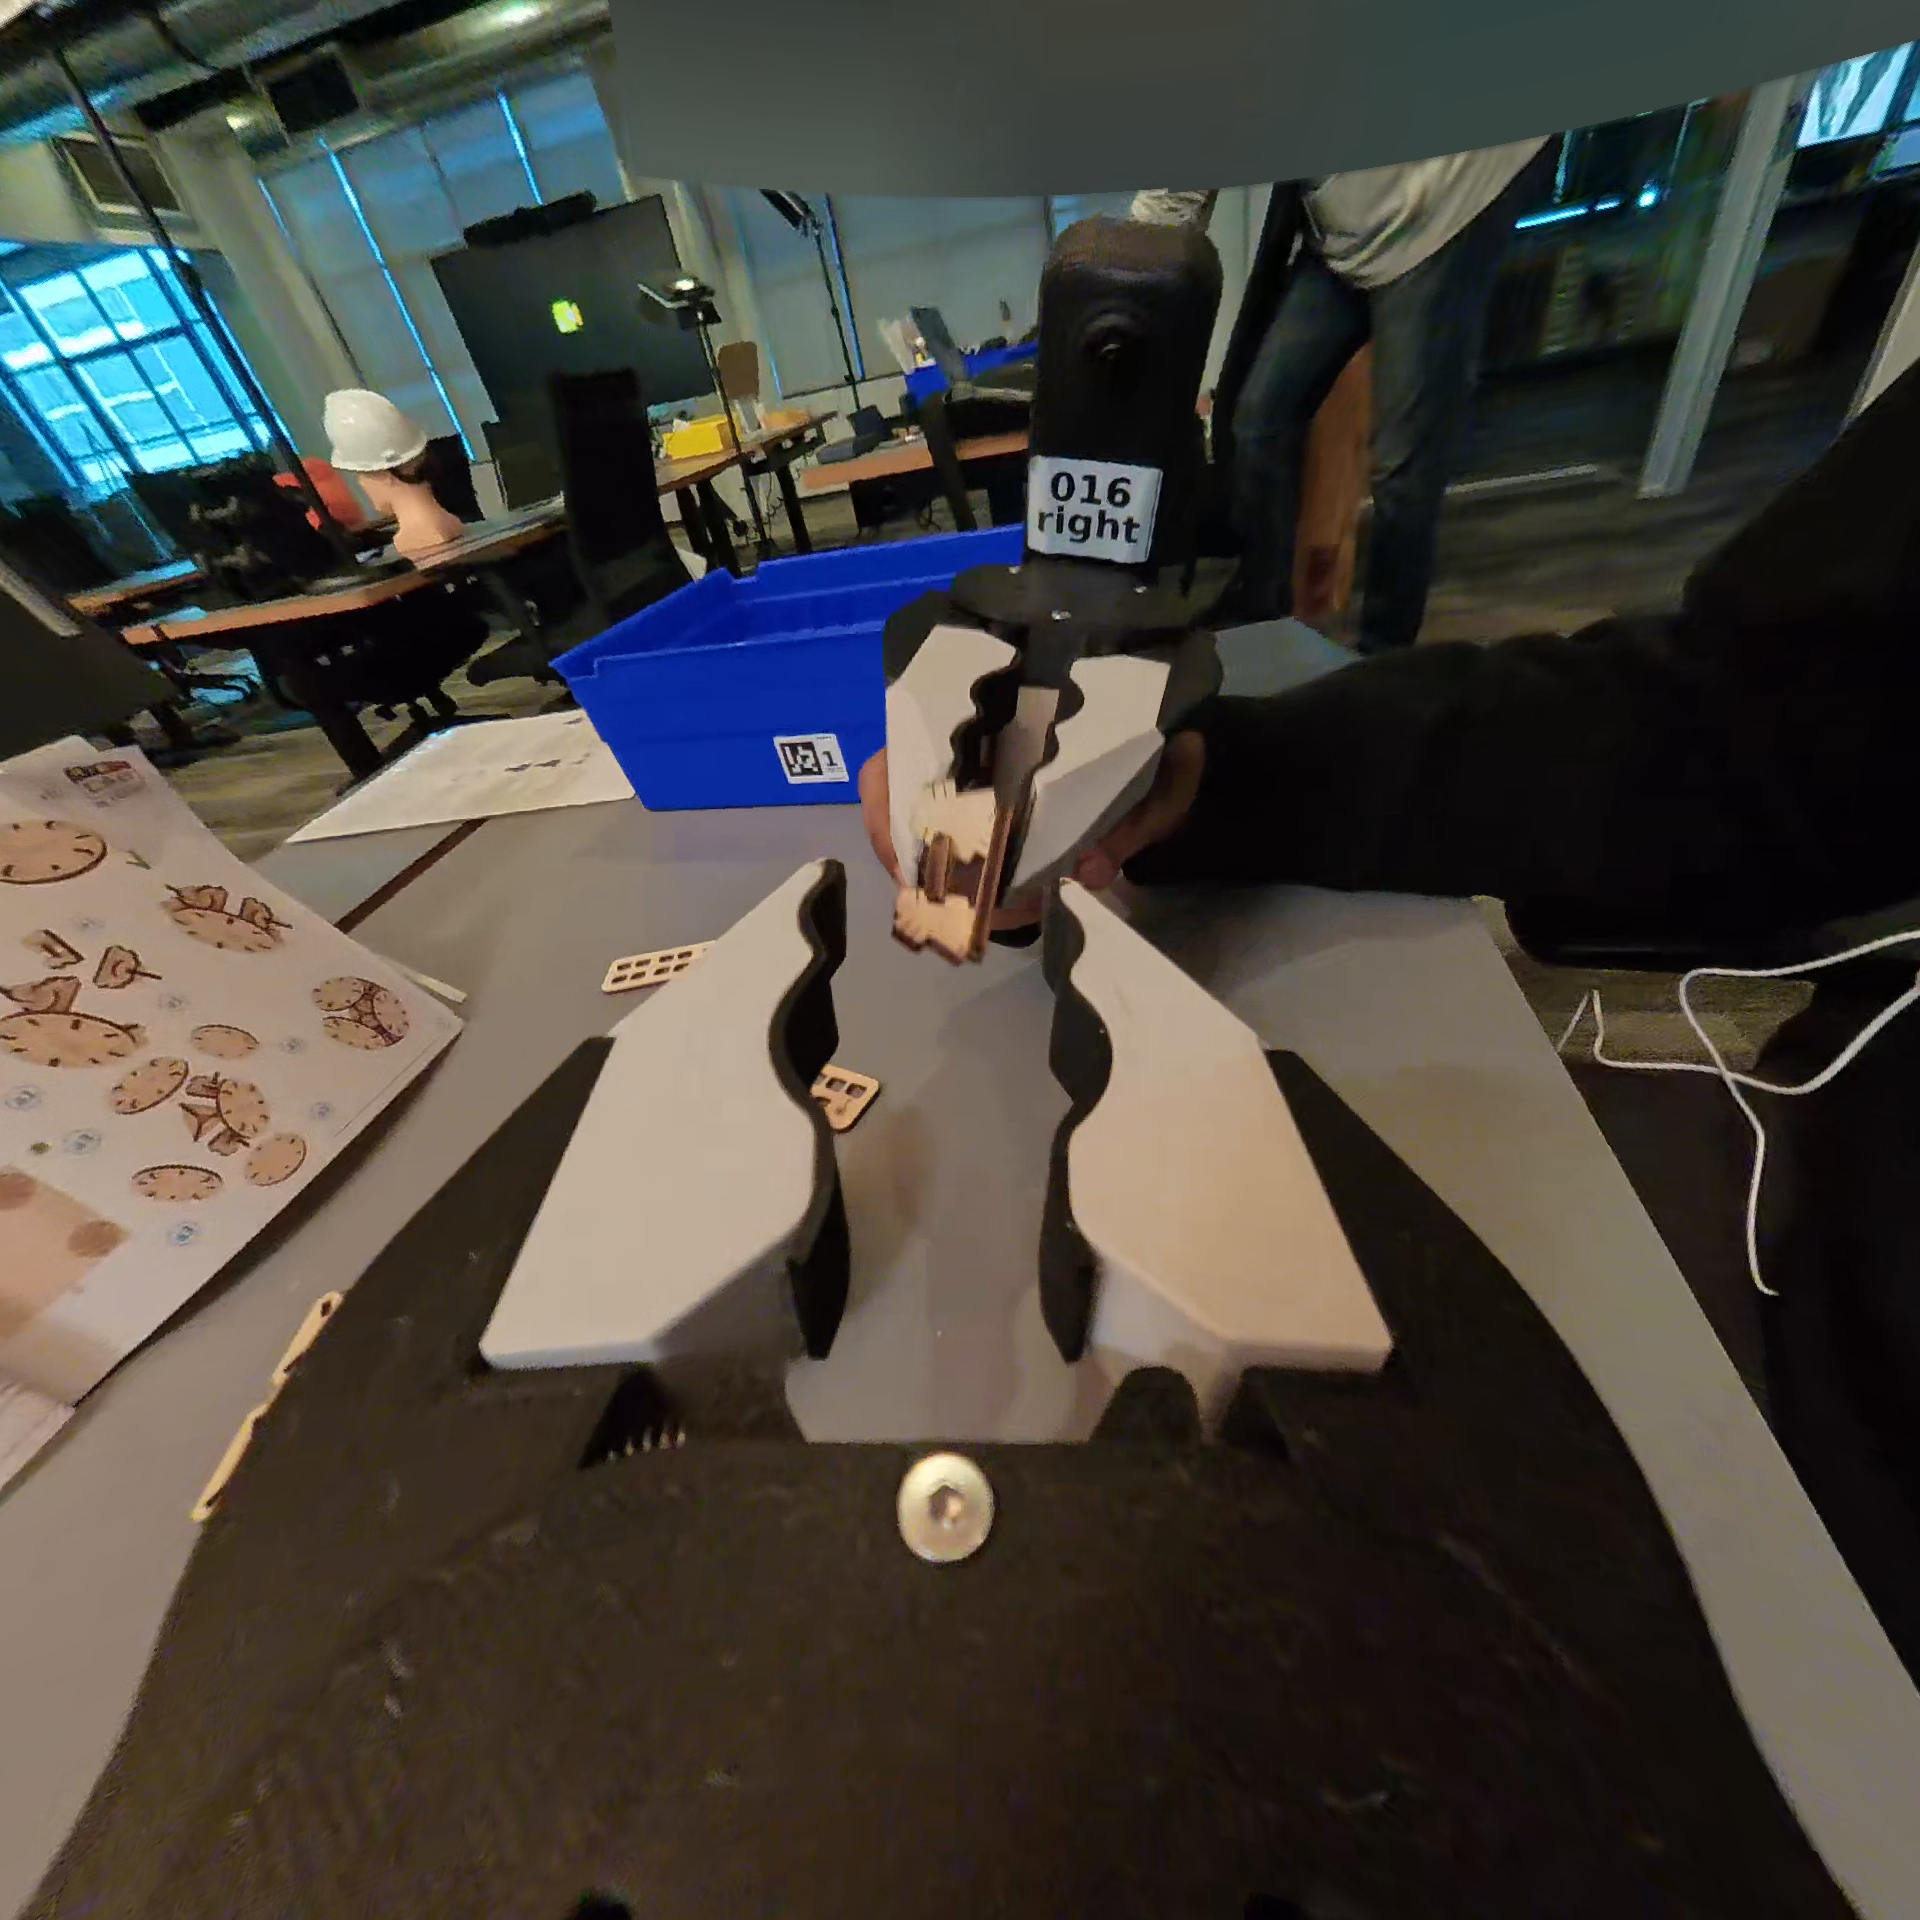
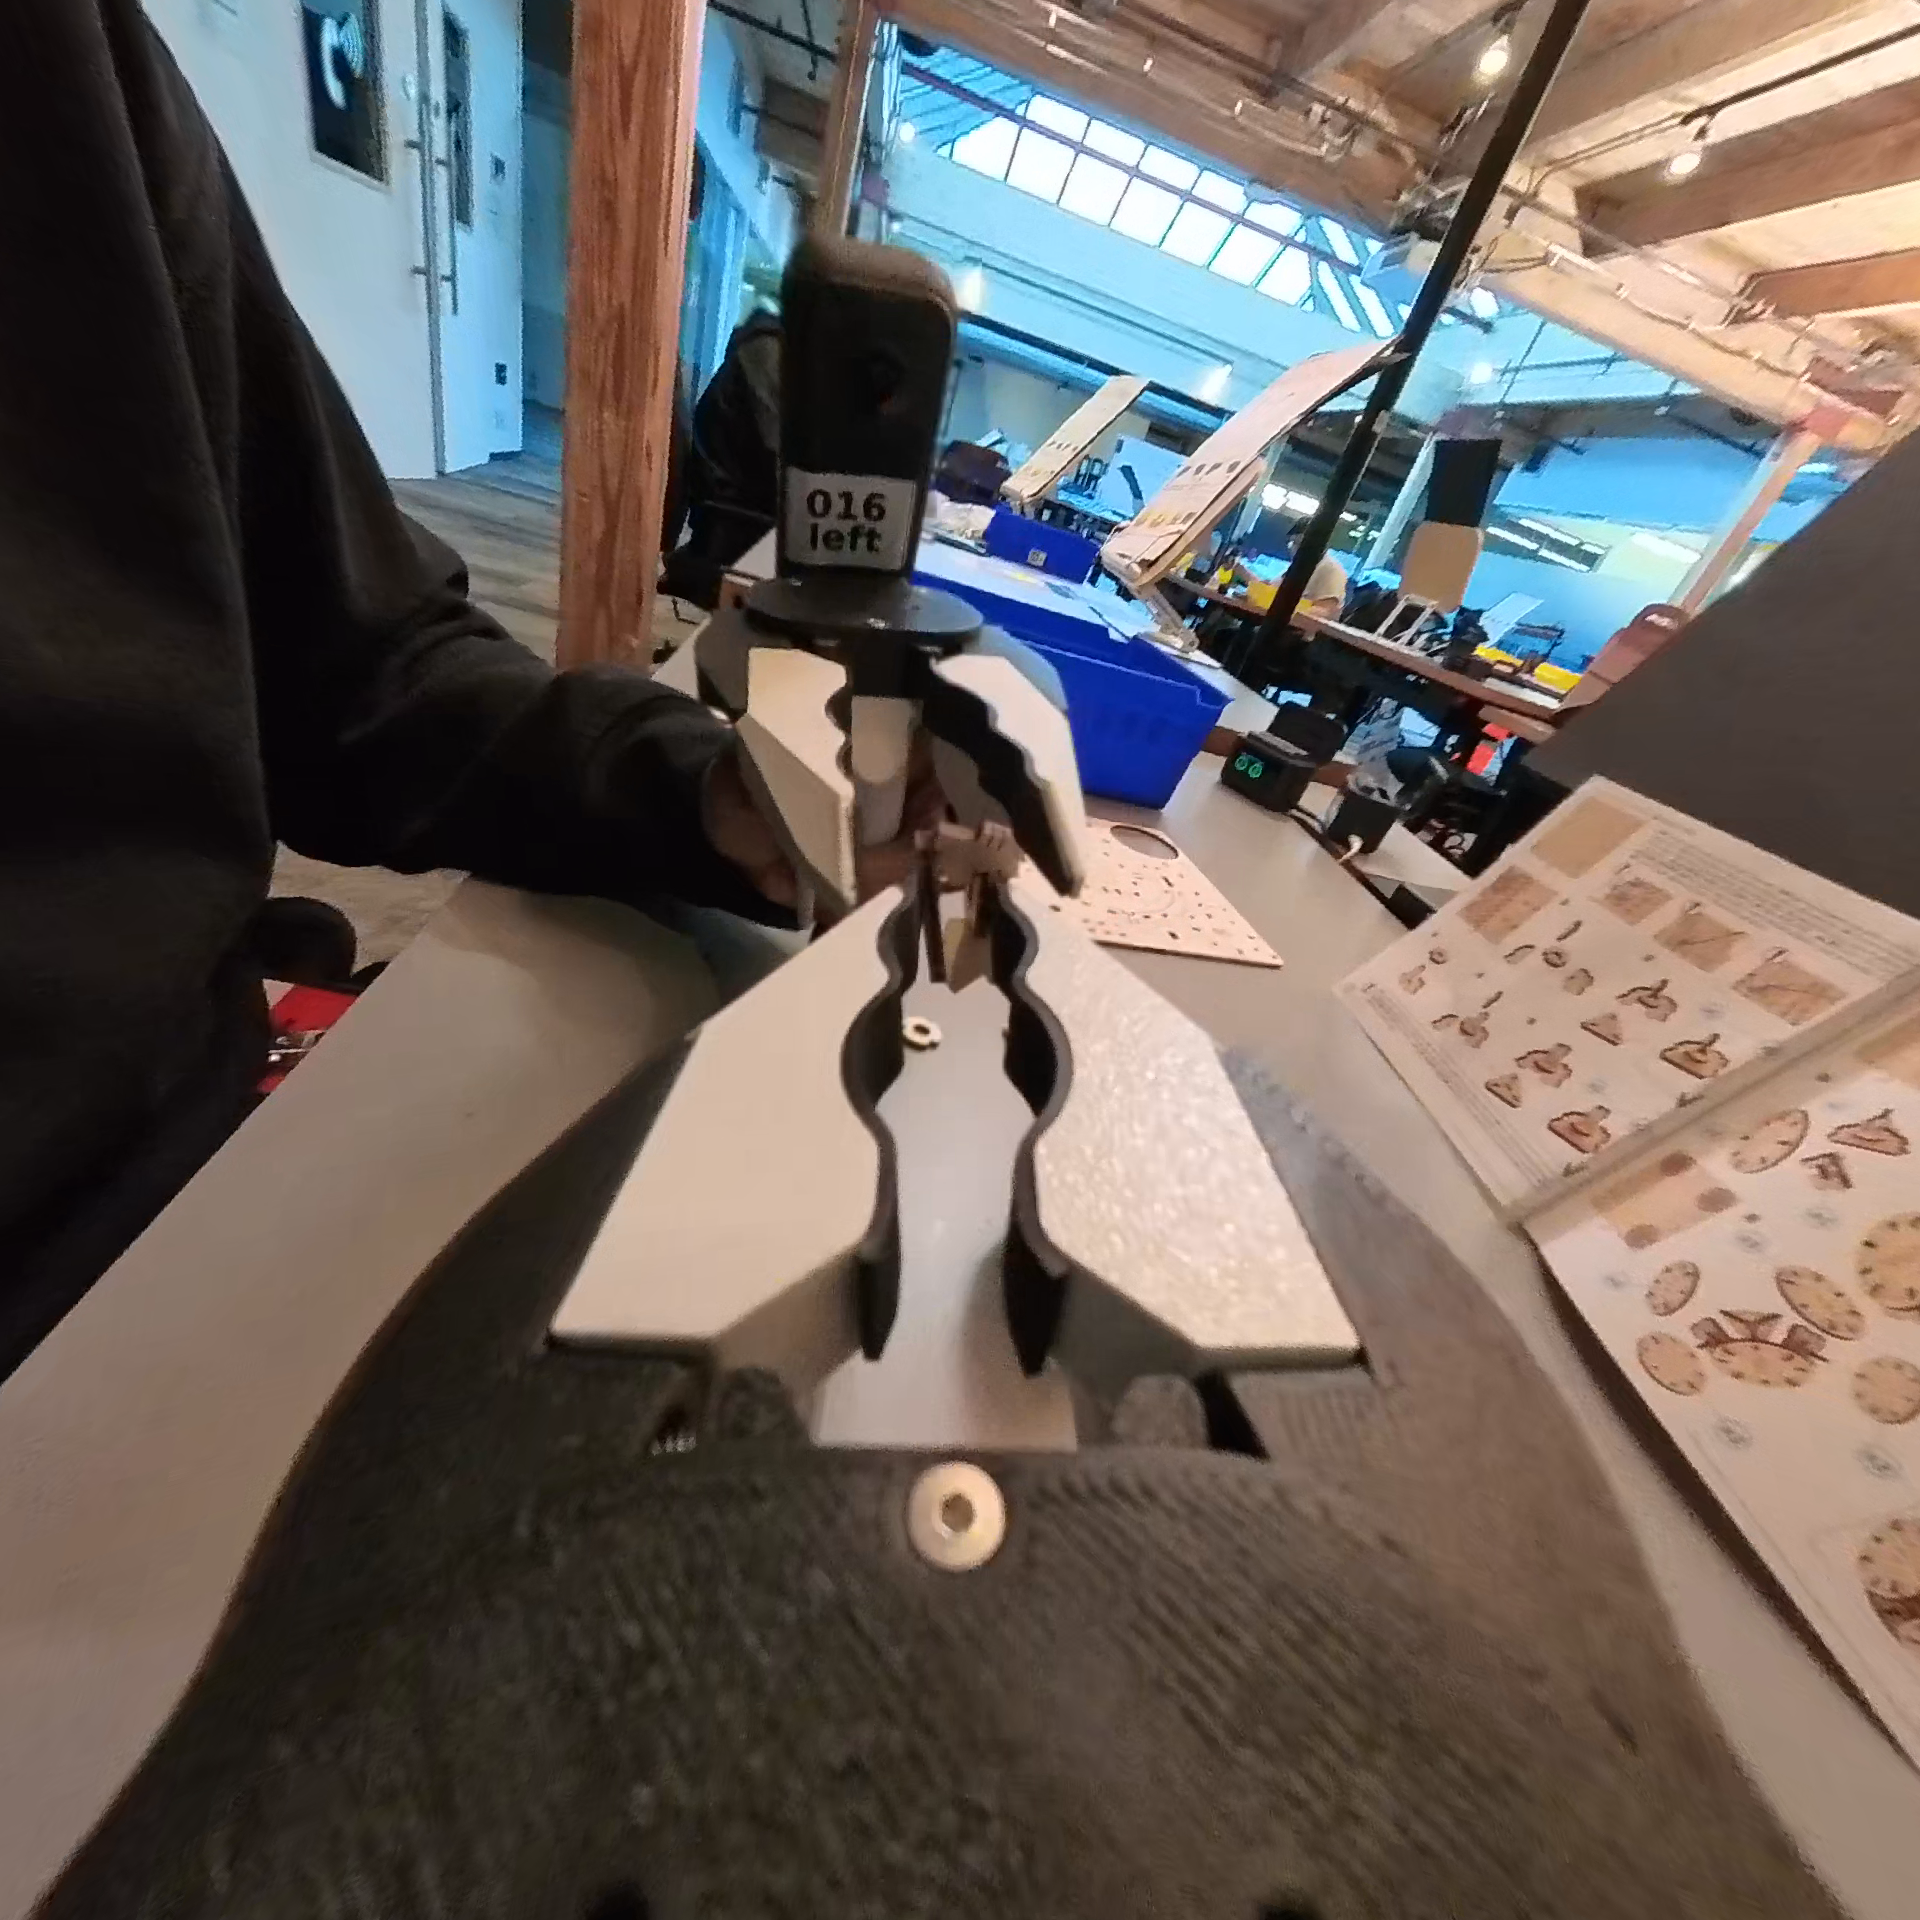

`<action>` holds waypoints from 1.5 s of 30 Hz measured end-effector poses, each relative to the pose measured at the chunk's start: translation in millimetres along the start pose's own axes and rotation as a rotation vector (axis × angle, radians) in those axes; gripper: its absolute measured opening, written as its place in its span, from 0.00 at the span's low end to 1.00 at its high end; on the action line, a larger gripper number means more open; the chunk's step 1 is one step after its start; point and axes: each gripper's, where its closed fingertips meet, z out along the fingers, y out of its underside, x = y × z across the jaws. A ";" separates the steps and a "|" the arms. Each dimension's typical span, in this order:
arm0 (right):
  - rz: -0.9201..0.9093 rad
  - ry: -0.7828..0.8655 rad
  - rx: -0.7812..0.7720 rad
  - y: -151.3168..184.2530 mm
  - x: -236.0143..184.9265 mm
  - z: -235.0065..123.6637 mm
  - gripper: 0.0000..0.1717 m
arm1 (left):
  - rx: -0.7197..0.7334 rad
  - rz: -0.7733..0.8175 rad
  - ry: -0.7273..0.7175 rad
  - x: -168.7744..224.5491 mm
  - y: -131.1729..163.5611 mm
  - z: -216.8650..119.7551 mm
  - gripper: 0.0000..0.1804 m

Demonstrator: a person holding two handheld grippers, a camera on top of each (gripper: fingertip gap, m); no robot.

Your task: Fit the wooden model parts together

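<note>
The left gripper [image 1: 940,914] has its fingers wide and bare. At its 12 o'clock, just beyond the tips, the right gripper [image 2: 951,935] pinches a small wooden assembly [image 1: 951,883], long axis upright, above the bench [image 1: 520,935].

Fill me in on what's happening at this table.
A person works two hand-held tools over a grey table. The right tool is shut on a small wooden assembly. The left tool is open, its fingers either side of that assembly, not gripping. Loose wooden pieces, instruction sheets and a blue bin lie nearby.
</note>
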 end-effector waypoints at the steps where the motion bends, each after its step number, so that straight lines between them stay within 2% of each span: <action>1: 0.007 -0.010 -0.010 1.7 -1.3 0.9 0.07 | 0.004 0.003 -0.001 0.3 -1.0 -0.5 0.17; 4: 0.023 -0.020 -0.024 4.2 -1.5 1.1 0.07 | -0.016 0.004 0.025 3.7 2.4 -0.3 0.12; 11: 0.072 -0.036 -0.041 6.1 -0.3 0.5 0.07 | -0.026 0.027 0.017 4.9 3.5 0.6 0.09; 34: 0.270 -0.118 -0.044 5.1 -4.9 -2.3 0.07 | -0.053 -0.048 0.041 8.5 1.2 1.1 0.07; 45: 0.342 -0.147 -0.006 1.5 -4.9 -1.6 0.07 | -0.005 -0.176 0.109 9.1 -3.2 -0.7 0.06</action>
